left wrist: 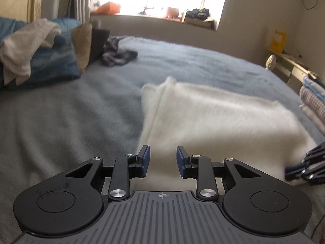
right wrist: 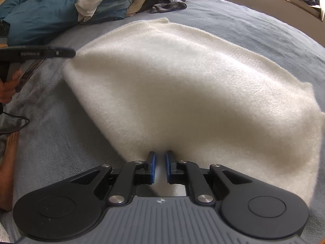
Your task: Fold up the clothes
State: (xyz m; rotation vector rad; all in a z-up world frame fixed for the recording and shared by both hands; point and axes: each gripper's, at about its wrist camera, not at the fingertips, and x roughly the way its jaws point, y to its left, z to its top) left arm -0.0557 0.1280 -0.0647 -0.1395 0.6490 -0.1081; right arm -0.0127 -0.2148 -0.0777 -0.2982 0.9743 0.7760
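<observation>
A fluffy white garment (left wrist: 219,118) lies folded on the grey-blue bed cover (left wrist: 61,118); in the right wrist view the garment (right wrist: 182,77) fills the middle. My left gripper (left wrist: 163,156) has its blue pads a little apart with the thick white fabric between them, at the garment's near left corner. From the right wrist view the left gripper (right wrist: 70,53) meets that corner, which rises to it. My right gripper (right wrist: 160,160) is nearly shut on the garment's near edge. The right gripper (left wrist: 294,170) also shows at the right edge of the left wrist view.
Blue bedding (left wrist: 52,61), pillows and a loose white cloth (left wrist: 24,46) are heaped at the bed's head, with a dark striped garment (left wrist: 117,55) beside them. A stack of folded clothes (left wrist: 312,99) sits at the right. A hand (right wrist: 8,89), a cable (right wrist: 18,126) and a bare foot (right wrist: 9,162) show at the left.
</observation>
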